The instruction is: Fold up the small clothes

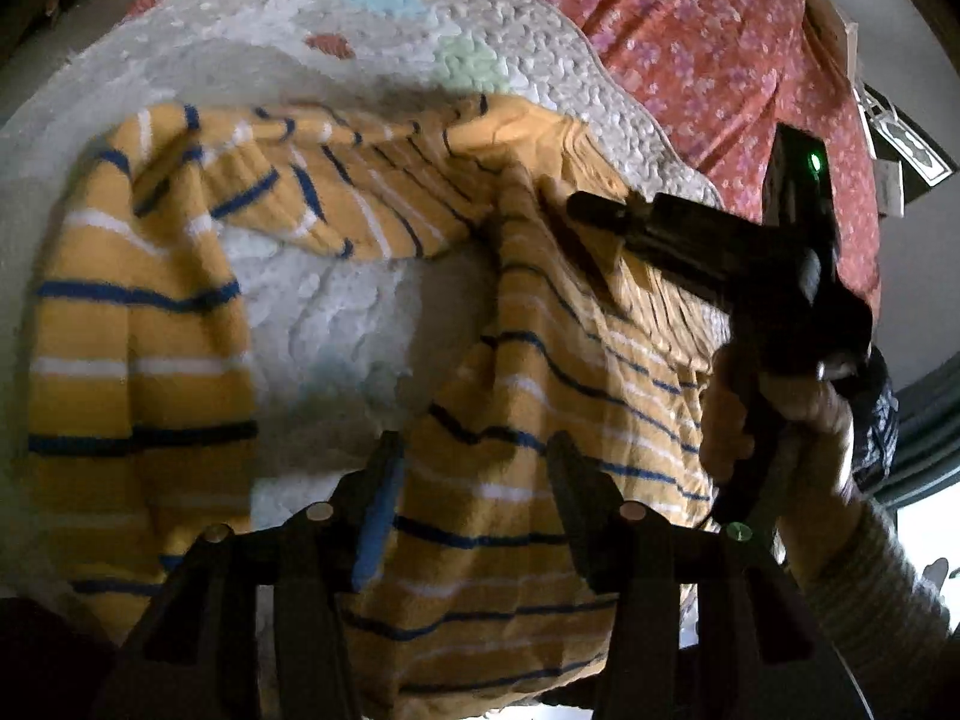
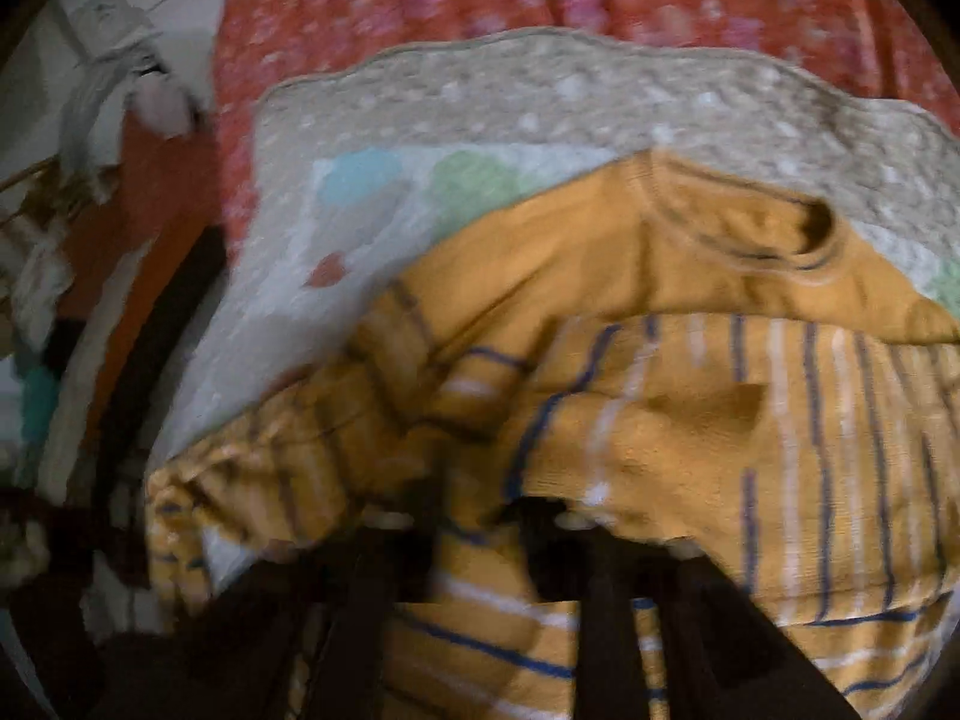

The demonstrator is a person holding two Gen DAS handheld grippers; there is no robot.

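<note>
Garment: a small mustard-yellow knitted sweater with thin blue and white stripes (image 1: pixel 528 420) lies spread on the bed, its body from the centre toward 5 o'clock in the left wrist view, one long sleeve arching from 12 o'clock round to 8 o'clock.
Neck: in the right wrist view the sweater (image 2: pixel 660 420) shows its round ribbed collar at about 1 o'clock, lying flat against the blanket.
Underlay: a pale quilted, bumpy blanket with pastel blue, green and red patches (image 1: pixel 372 12) is beneath the garment; a bare patch of it shows between sleeve and body.
Bedding: a red bedspread with small pink flowers (image 1: pixel 708 42) runs beyond the blanket at 1 to 2 o'clock.
Left gripper: the black two-finger gripper (image 1: pixel 474 498) stands partly open at 6 o'clock over the sweater's body, cloth seen in the gap, pads not visibly pressing on it.
Right gripper: the second black gripper (image 1: pixel 600 207), carried in a hand (image 1: pixel 798 414) at 3 o'clock, points at the shoulder area; in its own view (badly blurred) the fingers (image 2: pixel 480 522) stand apart over rumpled fabric, gripping nothing I can make out.
Clutter: a heap of white and orange cloth (image 2: pixel 102 180) sits at 9 to 10 o'clock off the blanket's edge.
In the way: the crumpled sleeve folds just in front of the right gripper.
</note>
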